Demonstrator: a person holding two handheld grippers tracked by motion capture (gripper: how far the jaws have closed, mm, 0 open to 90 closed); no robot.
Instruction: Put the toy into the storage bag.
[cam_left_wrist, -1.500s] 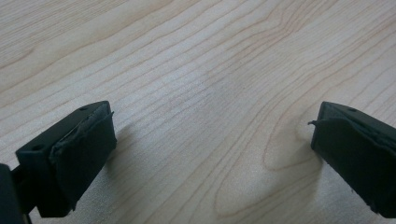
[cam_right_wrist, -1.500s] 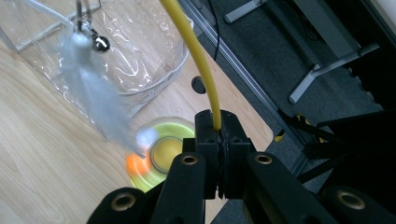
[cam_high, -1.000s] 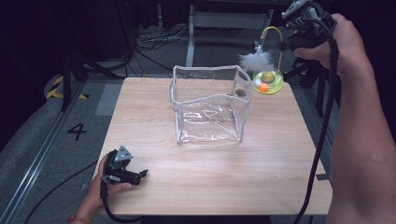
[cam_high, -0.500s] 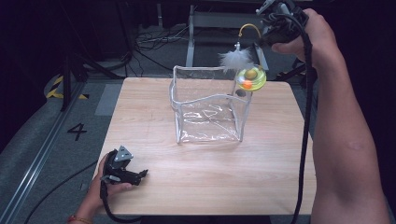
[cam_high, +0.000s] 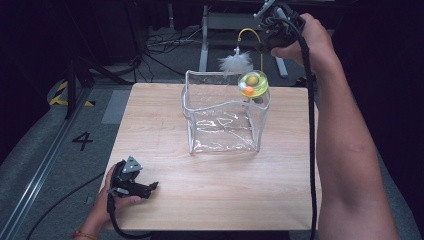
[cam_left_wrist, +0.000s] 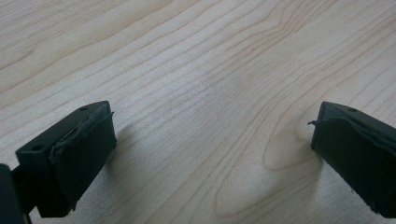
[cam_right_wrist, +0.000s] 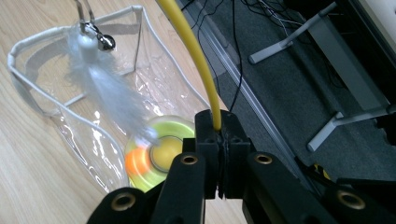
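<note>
- The left gripper (cam_high: 150, 187) lies on the wooden table (cam_high: 210, 190) near its front left corner, a hand (cam_high: 107, 200) around it. Its jaws stand wide apart with only bare wood between them, as the left gripper view also shows (cam_left_wrist: 210, 154).
- A clear plastic bag (cam_high: 222, 117) with a white rim stands open at the middle of the table, toward the far edge.
- A cat toy (cam_high: 253, 82) hangs over the bag's far right corner: a green disc base with an orange ball, a yellow curved wire (cam_right_wrist: 196, 51), and a white feather (cam_right_wrist: 105, 88) with a small bell.
- The right gripper (cam_right_wrist: 218, 128), raised beyond the table's far right edge, is clamped tight on the yellow wire.
</note>
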